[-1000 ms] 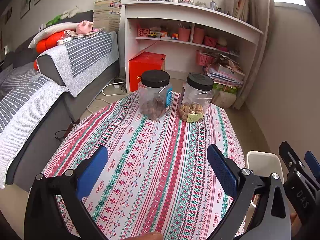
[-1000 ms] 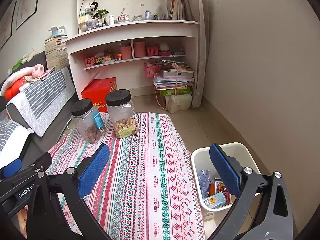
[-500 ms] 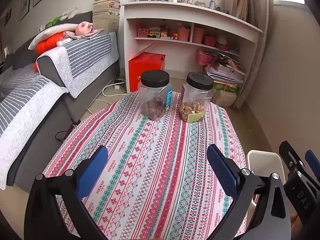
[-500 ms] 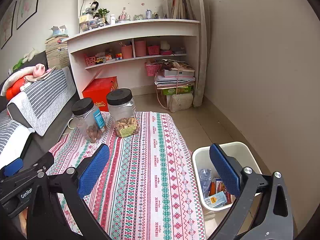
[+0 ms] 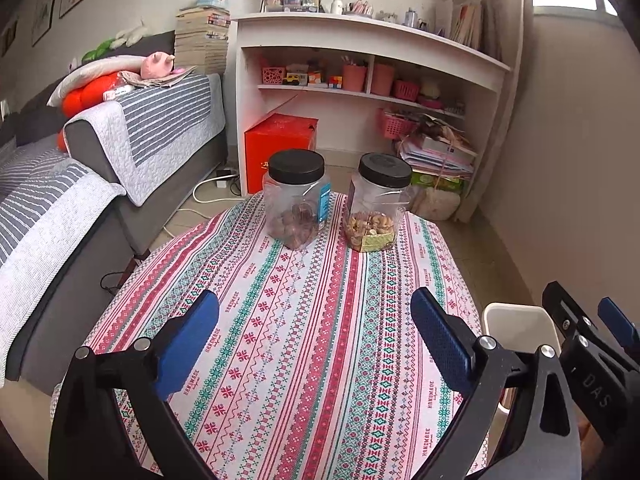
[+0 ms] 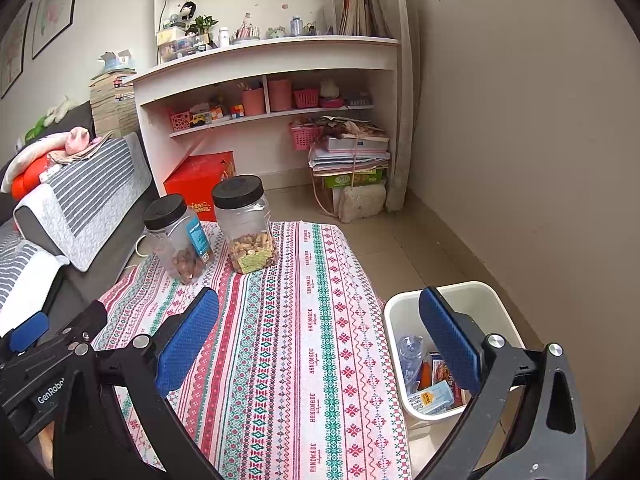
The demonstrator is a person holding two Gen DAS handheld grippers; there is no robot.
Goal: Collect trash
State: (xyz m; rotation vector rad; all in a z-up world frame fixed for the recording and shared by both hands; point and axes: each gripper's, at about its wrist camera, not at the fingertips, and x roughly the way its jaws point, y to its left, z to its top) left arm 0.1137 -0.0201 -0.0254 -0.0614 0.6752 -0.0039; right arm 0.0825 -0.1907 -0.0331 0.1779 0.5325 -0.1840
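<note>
A white trash bin [image 6: 400, 312] stands on the floor to the right of the table; it holds a clear plastic bottle [image 6: 410, 354], snack wrappers and a small carton [image 6: 434, 396]. Its rim also shows in the left wrist view [image 5: 516, 312]. My left gripper [image 5: 316, 336] is open and empty above the near part of the patterned tablecloth [image 5: 304, 320]. My right gripper [image 6: 318, 332] is open and empty, over the table's right edge, its right finger above the bin. No loose trash shows on the cloth.
Two clear jars with black lids stand at the table's far end: one with nuts [image 5: 298, 200], one with peanuts [image 5: 378, 204]. A grey sofa [image 5: 100, 184] runs along the left. A white shelf unit [image 5: 360, 92], a red box [image 5: 280, 148] and stacked papers stand behind.
Both grippers have drifted slightly; the views shifted a little. Both stay open and empty.
</note>
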